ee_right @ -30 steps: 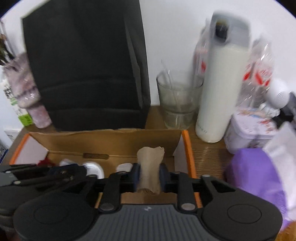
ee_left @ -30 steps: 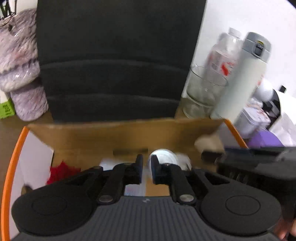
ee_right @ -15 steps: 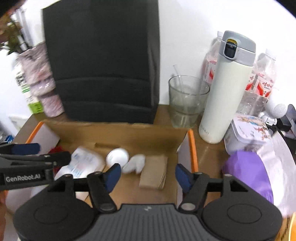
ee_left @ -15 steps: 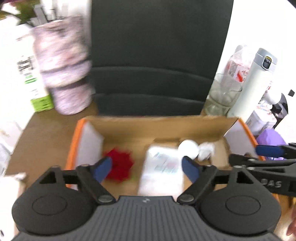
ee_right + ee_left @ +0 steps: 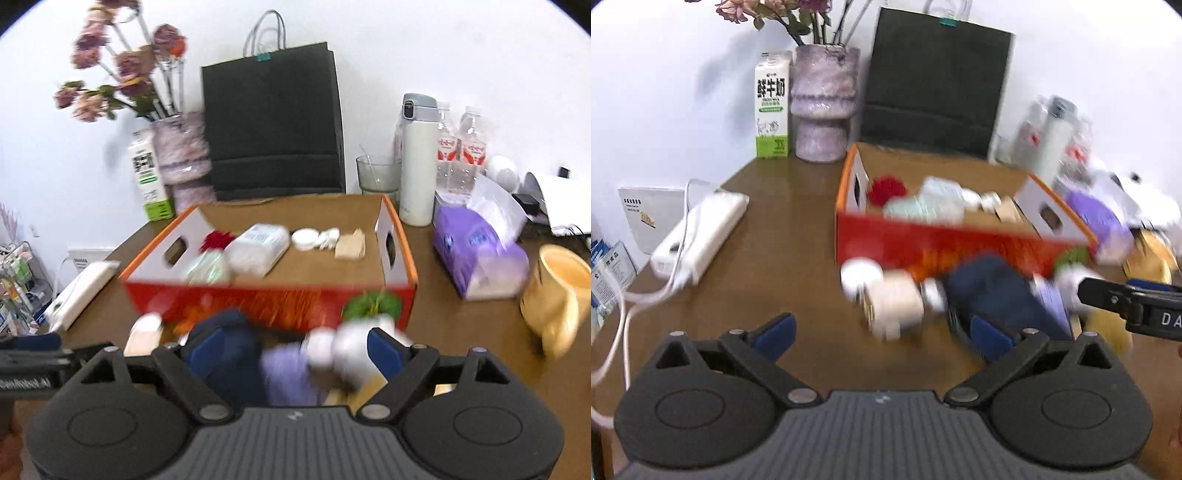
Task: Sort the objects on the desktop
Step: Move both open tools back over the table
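An orange cardboard box [image 5: 400, 254] [image 5: 846, 184] sits mid-table. It holds a red pom [image 5: 218, 238], a wipes pack [image 5: 258, 249], a white lid [image 5: 306, 234] and a brown napkin [image 5: 351, 244]. In front of the box lie a cream roll [image 5: 894, 306], a dark blue pouch [image 5: 993, 291] [image 5: 225, 350], a purple item [image 5: 288, 373] and a white item [image 5: 351, 350], all blurred. My left gripper [image 5: 882, 332] is open and empty, hovering short of the roll. My right gripper [image 5: 295, 350] is open and empty over the pouch and purple item.
At the back stand a black paper bag [image 5: 273, 122], a vase of flowers [image 5: 823, 107], a milk carton [image 5: 772, 110], a glass [image 5: 376, 173], a white flask [image 5: 417, 158] and water bottles [image 5: 461, 151]. A purple tissue pack [image 5: 476, 251] and yellow mug [image 5: 557, 284] sit right. A white power strip [image 5: 701, 229] lies left.
Both grippers opened, left the napkin and the white lid in the box, and pulled back and up. The items in front of the box have come into view.
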A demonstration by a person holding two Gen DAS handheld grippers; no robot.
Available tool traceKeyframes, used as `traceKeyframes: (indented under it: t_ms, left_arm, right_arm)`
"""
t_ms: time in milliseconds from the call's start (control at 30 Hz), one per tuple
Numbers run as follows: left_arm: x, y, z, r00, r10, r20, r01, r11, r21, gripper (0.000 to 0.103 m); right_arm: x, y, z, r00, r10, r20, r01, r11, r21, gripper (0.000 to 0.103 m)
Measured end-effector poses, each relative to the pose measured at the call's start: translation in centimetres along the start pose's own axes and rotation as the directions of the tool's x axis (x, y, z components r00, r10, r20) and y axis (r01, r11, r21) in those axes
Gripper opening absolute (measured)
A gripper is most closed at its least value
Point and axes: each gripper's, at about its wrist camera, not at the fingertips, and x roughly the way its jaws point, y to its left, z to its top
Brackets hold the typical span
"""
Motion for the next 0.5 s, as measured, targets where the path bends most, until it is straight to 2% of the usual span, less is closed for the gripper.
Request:
traceKeyframes:
  t_ms: [133, 300, 367, 500]
  left_arm:
    - [-2.6, -0.8, -4.8, 0.999, 0.015, 0.036, -0.017, 0.998, 0.068, 0.103]
    - [-4.7, -1.5, -9.4, 0.996, 0.018, 0.084, -0.03, 0.989, 0.146, 0.103]
    - [-5.3, -1.4, -10.7, 0.993, 0.038, 0.108, -0.054, 0.988, 0.144, 0.103]
    - [-5.9, -0.8, -12.1, 0.995, 0.034, 0.09, -0.044, 0.993, 0.107, 0.103]
  right_arm:
    - [-2.8, 1.1, -5.1, 0.999, 0.034, 0.0, -0.034, 0.999, 0.011, 0.086]
    - [-5.8, 3.0, -9.8, 1.0, 0.015, 0.023, -0.013, 0.997, -0.08, 0.086]
    - [-6.9, 3.4, -11.1, 0.999, 0.021, 0.043, -0.017, 0.994, -0.108, 0.087]
    - [-8.1, 3.6, -12.6, 0.999, 0.024, 0.047, -0.019, 0.995, -0.102, 0.09]
